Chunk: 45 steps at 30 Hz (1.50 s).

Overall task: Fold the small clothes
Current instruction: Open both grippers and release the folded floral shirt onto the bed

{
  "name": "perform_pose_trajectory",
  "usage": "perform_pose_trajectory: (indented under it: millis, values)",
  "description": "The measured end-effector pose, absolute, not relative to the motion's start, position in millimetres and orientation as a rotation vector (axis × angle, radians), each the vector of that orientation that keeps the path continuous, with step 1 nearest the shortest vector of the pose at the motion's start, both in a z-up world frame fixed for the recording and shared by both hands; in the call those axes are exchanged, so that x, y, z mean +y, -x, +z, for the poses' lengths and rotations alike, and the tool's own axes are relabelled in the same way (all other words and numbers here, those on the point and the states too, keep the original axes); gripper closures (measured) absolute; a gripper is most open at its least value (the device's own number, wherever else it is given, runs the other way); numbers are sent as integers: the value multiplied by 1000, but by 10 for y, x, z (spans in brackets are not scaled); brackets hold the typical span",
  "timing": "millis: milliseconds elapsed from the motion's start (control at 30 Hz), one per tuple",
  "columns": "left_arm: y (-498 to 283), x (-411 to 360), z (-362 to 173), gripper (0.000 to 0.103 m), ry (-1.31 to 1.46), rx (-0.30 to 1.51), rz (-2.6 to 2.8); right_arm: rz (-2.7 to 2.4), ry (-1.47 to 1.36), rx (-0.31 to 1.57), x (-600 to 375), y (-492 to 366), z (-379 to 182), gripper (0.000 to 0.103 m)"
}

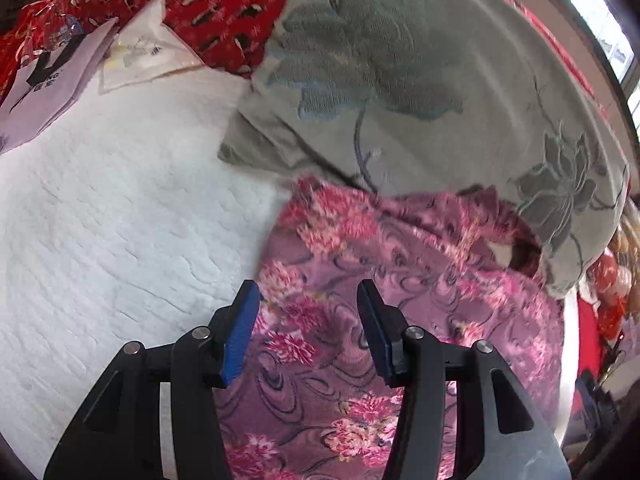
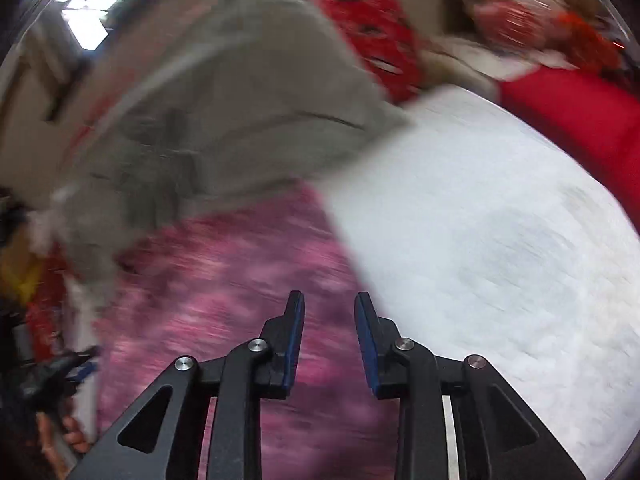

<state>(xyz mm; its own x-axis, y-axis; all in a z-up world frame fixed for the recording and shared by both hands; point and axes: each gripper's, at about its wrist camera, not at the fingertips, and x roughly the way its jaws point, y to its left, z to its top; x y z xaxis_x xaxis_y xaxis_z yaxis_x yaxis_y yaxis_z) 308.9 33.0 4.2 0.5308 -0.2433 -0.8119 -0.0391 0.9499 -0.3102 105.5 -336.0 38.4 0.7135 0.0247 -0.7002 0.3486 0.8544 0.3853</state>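
A small purple garment with pink flowers [image 1: 380,300] lies on a white quilted bed cover [image 1: 120,220]. My left gripper [image 1: 308,300] is open and empty, hovering over the garment's left part. In the right wrist view, which is blurred by motion, the same garment [image 2: 224,280] lies at the lower left. My right gripper [image 2: 329,308] is open and empty above the garment's right edge, where it meets the white cover [image 2: 480,240].
A grey blanket with embroidered flowers [image 1: 400,80] lies behind the garment and also shows in the right wrist view [image 2: 240,100]. A red patterned cloth [image 1: 220,4], a white bag with black print [image 1: 52,76] and white packets [image 1: 148,44] lie at the far left.
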Motion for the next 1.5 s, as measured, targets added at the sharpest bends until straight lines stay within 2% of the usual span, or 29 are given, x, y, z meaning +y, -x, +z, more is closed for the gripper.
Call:
perform_pose_trajectory:
  millis: [67,167,333,400,433,500,567,667,700,733,767,833,933,1000,1033,1067,1100,1167,1267,1333,1400,1500]
  values:
    - [-3081,377,54,54,332,1008,-133,-40,-510,766,-3058,-1332,488,66]
    - [-3088,441,62,54,360,1005,-142,159,-537,814,-2550,-1801,429,67]
    - [-3163,568,-21,54,401,1022,-124,225,-528,904,-1856,-2532,-23,74]
    - [-3185,599,-59,54,411,1045,-108,164,-454,985,-1688,-2811,-291,82]
    - [-3191,629,-63,54,419,1048,-102,138,-445,949,-1677,-2840,-299,86]
    - [-3188,729,-51,54,462,1039,-96,132,-456,952,-1677,-2853,-231,85]
    - [-3168,796,-6,54,523,1021,-128,116,-451,946,-1684,-2740,-108,78]
    - [-3152,655,46,54,512,1016,-225,152,-425,907,-1678,-2445,12,77]
    - [-3162,570,39,50,487,1025,-248,158,-413,908,-1662,-2340,-5,76]
    - [-3167,428,-1,45,435,1048,-275,155,-401,916,-1663,-2250,-33,72]
    - [-3170,284,-72,45,369,1078,-282,148,-389,936,-1661,-2215,-94,72]
    - [-3169,28,-200,44,190,1107,-221,134,-381,961,-1694,-2111,-175,75]
    - [-3077,-237,-212,34,-11,1004,-150,89,-371,878,-1783,-1882,-20,69]
    - [-3069,-295,-229,30,-51,986,-114,30,-361,866,-1899,-1790,-37,54]
    - [-3068,-277,-211,31,-34,993,-117,-1,-360,925,-1973,-1815,-145,54]
    - [-3077,-224,-177,32,2,1016,-123,-3,-375,966,-2060,-1830,-208,62]
    - [-3074,-178,-137,37,36,1032,-135,3,-396,949,-2101,-1795,-173,64]
    - [-3024,15,30,39,130,1027,-172,-23,-426,899,-2223,-1690,-11,59]
    - [-2863,157,224,39,153,970,-231,-101,-439,837,-2466,-1506,80,58]
    - [-2813,121,141,39,137,996,-253,-175,-489,908,-2682,-1458,-100,57]
    - [-2790,69,-61,39,89,1104,-256,-159,-573,922,-2857,-1373,-174,62]
    - [-2631,105,-164,39,63,1124,-252,-182,-620,903,-2914,-1221,18,57]
